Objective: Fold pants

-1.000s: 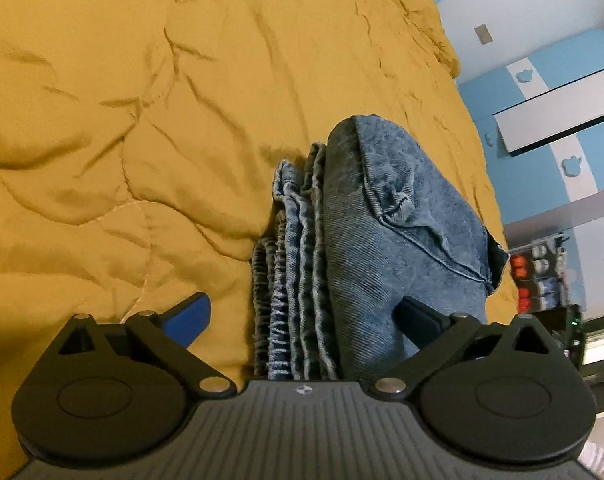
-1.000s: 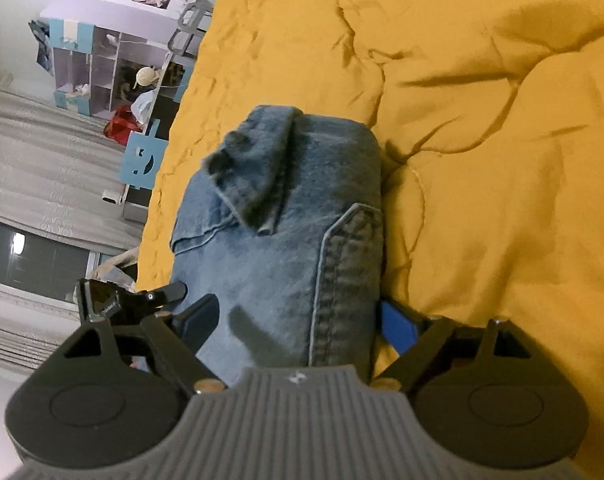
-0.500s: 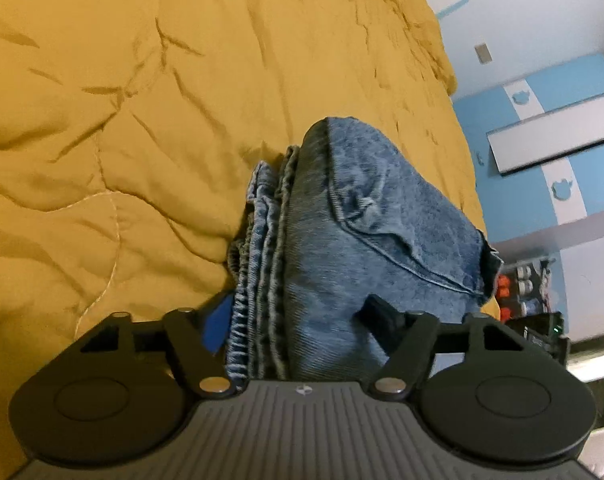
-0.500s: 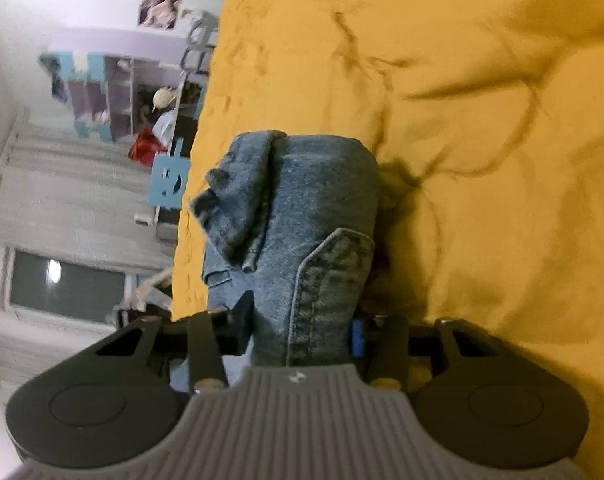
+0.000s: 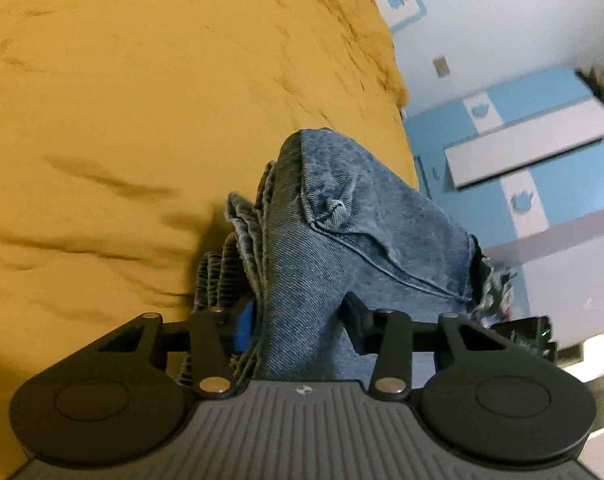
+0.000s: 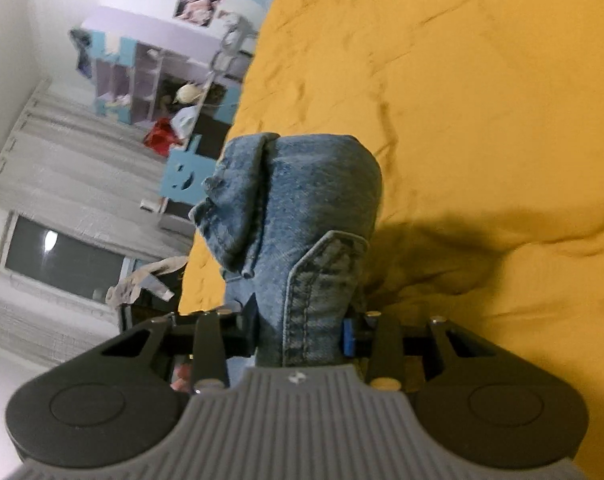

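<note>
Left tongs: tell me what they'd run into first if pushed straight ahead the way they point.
The folded jeans themselves: the closing left tongs already have the denim between them, so it fills the line ahead. Beyond the bundle probably comes the yellow bedspread, though depth is unclear.

Bedcover (image 5: 142,120): I find it filling the left and upper left of the left wrist view, and the right and upper right of the right wrist view.
Pants (image 5: 342,216): folded bundle in centre frame in both views, lifted in front of the bedcover.
Left gripper (image 5: 298,320): bottom centre; jaws closing, pads either side of the bundle's near end, pressing on it.
Right gripper (image 6: 302,328): bottom centre; jaws closing, bundle's seamed edge pinched between them.
Cabinet (image 5: 542,148): right edge, left wrist view, beyond the bedcover.
Shelf unit (image 6: 142,76): upper left, right wrist view.
Window (image 6: 62,260): left edge, below the shelf unit.
</note>
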`<state>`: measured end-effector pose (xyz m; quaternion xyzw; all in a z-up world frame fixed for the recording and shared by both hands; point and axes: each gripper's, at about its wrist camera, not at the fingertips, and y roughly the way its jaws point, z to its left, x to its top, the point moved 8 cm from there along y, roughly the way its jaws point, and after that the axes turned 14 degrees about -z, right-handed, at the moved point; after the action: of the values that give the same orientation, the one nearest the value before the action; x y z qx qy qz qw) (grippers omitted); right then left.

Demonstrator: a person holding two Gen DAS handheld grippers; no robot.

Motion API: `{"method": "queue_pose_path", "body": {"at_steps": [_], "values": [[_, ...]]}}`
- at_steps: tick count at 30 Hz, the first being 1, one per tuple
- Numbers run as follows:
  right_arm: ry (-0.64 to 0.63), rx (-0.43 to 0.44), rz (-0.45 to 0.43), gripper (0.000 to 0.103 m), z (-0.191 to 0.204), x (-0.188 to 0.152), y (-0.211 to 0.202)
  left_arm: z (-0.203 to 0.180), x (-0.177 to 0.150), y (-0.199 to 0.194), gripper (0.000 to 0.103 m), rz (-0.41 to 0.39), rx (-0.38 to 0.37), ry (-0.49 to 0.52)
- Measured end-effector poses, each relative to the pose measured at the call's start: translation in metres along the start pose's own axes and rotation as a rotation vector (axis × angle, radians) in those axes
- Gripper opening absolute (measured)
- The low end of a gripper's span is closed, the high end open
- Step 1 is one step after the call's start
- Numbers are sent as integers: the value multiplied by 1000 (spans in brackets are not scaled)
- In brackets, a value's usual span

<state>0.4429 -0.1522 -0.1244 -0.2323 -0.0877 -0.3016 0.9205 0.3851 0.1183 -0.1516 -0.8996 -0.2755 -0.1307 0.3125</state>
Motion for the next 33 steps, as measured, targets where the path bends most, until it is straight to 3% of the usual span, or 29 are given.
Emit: {"method": "queue_pose_path", "body": {"at_steps": [8,11,17,20,24,27,28,31,33], "values": [[59,-70,-68,33,-62,47,-89,-54,-32,87,49,92,-21,35],[98,-109,-83,33,-93,64,-108,-59,-41,101,48,112,-4,46],[125,-149,-77,33,-151,74,-105,-46,-49,112,48,122,43,50],[133,-145,-72,33,-167,70,-99,-40,-59,122,51,150,69,93],[190,-154,-82,34,-195,55,-96,-32,-66,128,54,153,74,75],[154,-173,-110,41,-191,52,-101,-38,-65,119,57,156,78,88],[112,-198,-117,48,-183,51,-103,-43,-63,113,58,146,83,109],[-11,-280,-153,57,-162,53,-121,-64,-58,85,58,63,118,230],[-106,-343,-204,57,-144,53,-142,-84,-57,59,58,-9,99,293]]}}
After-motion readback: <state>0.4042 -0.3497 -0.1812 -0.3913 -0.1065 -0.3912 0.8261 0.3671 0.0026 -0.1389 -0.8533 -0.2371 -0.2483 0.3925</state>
